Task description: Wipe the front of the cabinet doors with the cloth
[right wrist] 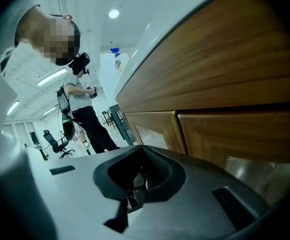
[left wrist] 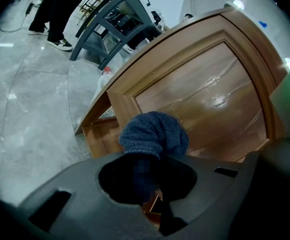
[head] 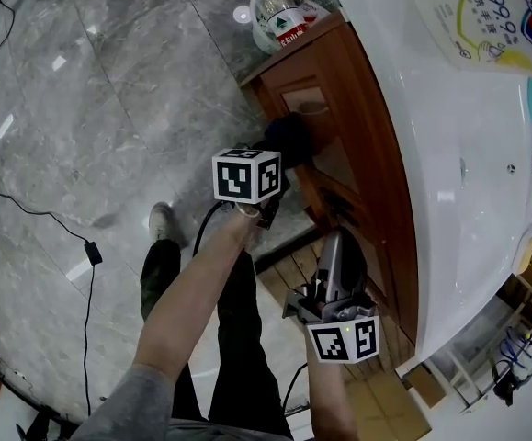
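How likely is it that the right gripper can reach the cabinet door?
Probably yes: the right gripper, shut and empty, points at the cabinet door close ahead, and nothing shows between them.

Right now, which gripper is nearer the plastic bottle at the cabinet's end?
Left. The left gripper holds the cloth on the door nearest the bottle; the right gripper sits farther back along the cabinet.

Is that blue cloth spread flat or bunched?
Bunched: the cloth is a rounded wad in the left claw, at the cabinet door.
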Motion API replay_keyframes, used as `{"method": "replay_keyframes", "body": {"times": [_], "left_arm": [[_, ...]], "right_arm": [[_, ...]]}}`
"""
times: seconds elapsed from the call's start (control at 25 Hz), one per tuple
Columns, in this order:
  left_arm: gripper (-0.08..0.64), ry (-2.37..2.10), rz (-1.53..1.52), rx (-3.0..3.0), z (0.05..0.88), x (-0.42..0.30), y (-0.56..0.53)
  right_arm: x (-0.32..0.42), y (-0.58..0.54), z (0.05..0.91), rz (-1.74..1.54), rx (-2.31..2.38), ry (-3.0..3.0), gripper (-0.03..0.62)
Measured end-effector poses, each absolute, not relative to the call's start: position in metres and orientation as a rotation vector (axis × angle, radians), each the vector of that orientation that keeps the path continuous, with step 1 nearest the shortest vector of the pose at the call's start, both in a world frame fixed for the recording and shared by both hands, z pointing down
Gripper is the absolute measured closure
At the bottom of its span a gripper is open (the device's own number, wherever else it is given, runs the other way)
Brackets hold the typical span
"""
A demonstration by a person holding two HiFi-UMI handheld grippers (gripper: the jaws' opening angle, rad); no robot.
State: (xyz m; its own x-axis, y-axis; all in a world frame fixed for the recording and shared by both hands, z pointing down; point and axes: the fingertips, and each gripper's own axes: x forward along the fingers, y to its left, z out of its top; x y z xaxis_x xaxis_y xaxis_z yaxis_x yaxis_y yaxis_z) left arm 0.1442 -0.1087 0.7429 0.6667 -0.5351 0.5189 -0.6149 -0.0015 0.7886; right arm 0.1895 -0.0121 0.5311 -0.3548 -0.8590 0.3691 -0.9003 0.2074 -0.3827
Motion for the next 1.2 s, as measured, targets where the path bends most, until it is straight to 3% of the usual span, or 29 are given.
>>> {"method": "replay_keyframes", "body": {"times": [0.32, 0.8, 1.2], "left_arm": [[0.512, -0.942, 0.095, 1.763, 0.718, 0.133, -0.101], [0.512, -0.900, 0.061, 2.038, 0.609, 0.091, -0.084], [0.512, -0.884, -0.097, 1.998, 0.563, 0.081, -0.086]], "right_arm": [[0.180, -0.010, 0.528, 0.835, 1.771, -2.374, 0.581], [0.148, 0.001, 0.508, 0.799, 1.915, -2.344, 0.581], [0.129, 0.004, 0.495, 0.759, 1.916, -2.374, 0.581]]}}
